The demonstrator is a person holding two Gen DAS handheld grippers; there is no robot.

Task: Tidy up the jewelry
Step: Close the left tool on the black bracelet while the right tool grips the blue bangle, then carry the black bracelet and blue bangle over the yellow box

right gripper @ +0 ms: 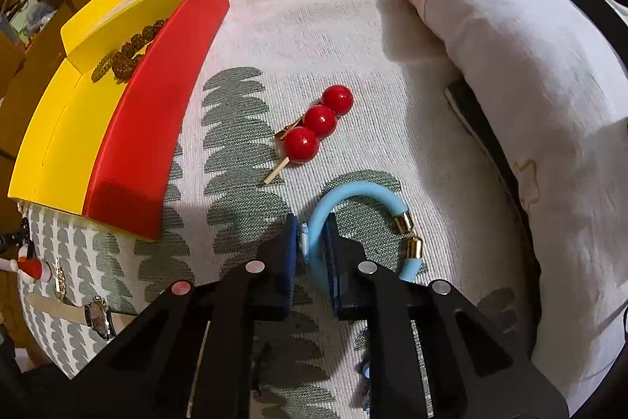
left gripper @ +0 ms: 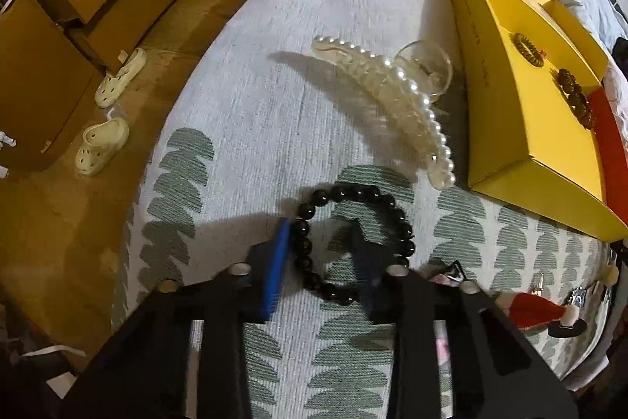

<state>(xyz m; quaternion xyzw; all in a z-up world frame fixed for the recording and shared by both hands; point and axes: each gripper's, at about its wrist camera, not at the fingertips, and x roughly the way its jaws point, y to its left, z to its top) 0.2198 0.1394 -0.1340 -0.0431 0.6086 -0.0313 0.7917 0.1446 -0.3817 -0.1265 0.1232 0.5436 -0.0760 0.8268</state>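
In the left wrist view a black bead bracelet (left gripper: 355, 195) lies on the patterned cloth. My left gripper (left gripper: 320, 234) is open, its fingers straddling the bracelet's left side. A pearl hair claw (left gripper: 392, 97) lies beyond it, beside the yellow box (left gripper: 518, 144), which holds a gold coil tie (left gripper: 528, 50) and a brown bead bracelet (left gripper: 577, 97). In the right wrist view my right gripper (right gripper: 312, 236) is shut on the left side of a light blue bracelet (right gripper: 353, 191) with gold caps. A hair pin with three red balls (right gripper: 318, 122) lies ahead of it.
A clear ring (left gripper: 426, 65) lies by the hair claw. The box's red side (right gripper: 157, 97) faces right. A wristwatch (right gripper: 94, 313), a Santa hat clip (left gripper: 541, 309) and small trinkets lie at the cloth's near edge. A quilt (right gripper: 510, 46) is bunched at the right. Two white slippers (left gripper: 114, 112) sit on the floor.
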